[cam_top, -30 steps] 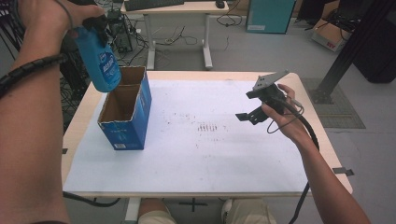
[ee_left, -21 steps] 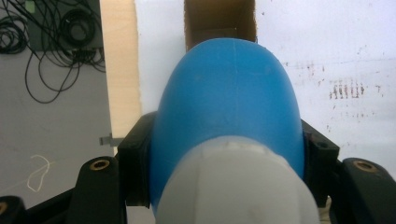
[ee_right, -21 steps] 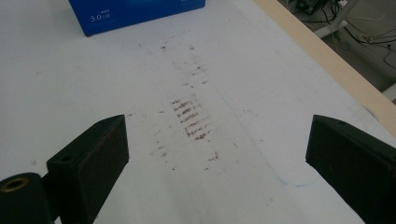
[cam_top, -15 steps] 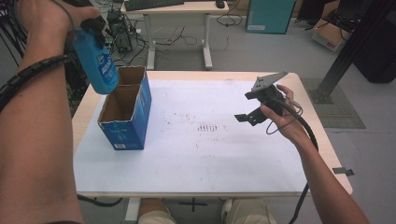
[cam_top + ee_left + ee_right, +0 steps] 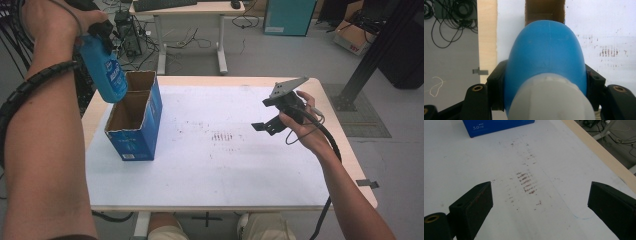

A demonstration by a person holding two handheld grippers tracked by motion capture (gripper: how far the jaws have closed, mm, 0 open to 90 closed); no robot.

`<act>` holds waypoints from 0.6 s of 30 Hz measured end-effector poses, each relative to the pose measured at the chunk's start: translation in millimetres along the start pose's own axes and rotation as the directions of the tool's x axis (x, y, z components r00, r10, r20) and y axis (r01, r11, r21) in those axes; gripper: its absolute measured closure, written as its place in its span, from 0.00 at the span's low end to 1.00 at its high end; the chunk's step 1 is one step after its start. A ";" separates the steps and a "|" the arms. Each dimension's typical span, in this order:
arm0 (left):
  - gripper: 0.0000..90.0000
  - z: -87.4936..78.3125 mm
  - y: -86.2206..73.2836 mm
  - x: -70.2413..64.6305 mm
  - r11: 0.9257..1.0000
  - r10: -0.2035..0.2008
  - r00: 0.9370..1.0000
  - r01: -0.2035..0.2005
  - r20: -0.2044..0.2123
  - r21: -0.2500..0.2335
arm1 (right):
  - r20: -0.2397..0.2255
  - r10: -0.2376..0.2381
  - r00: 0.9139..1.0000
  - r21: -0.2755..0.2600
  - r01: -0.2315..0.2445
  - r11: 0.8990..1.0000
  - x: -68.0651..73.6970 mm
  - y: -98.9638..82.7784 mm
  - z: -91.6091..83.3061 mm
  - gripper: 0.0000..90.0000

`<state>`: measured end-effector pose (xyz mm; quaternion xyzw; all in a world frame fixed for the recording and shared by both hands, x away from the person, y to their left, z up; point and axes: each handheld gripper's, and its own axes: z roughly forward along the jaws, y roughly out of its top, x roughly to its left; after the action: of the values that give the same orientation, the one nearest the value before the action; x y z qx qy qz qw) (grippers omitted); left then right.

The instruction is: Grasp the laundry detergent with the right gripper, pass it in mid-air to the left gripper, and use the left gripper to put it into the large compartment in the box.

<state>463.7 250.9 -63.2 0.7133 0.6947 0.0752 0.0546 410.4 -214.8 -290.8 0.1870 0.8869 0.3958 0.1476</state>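
bottle (image 5: 106, 70): smooth blue plastic, a bit shiny
box (image 5: 134, 131): brown cardboard inside, glossy blue outside
table (image 5: 210, 165): matt white top, scuffed, pale wood edge

Both forearms are bare, the left one wrapped by a black ribbed cable (image 5: 30, 87), while the right gripper (image 5: 274, 121) is black with a grey three-cornered plate (image 5: 288, 88) on top, a thin grey wire, a thick black cable, square-ended black jaws and brass-ringed screw holes.
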 end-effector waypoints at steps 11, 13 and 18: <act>0.41 6.8 0.5 -0.9 1.000 -0.005 1.000 0.005 0.010 0.005 | 0.000 0.001 1.000 0.002 -0.001 1.000 0.8 0.3 0.2 0.07; 0.41 8.7 0.5 -1.0 1.000 -0.005 1.000 0.005 0.011 0.008 | 0.001 0.005 1.000 0.004 -0.005 1.000 1.5 0.4 0.1 0.07; 0.41 13.8 -0.2 -1.6 1.000 -0.006 1.000 0.006 0.023 0.013 | 0.000 0.003 1.000 -0.005 -0.003 1.000 1.7 0.3 -0.3 0.07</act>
<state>466.0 249.7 -76.8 0.7124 0.6966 0.0623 0.0583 408.9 -214.0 -290.6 0.1882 0.8856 0.3981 0.1475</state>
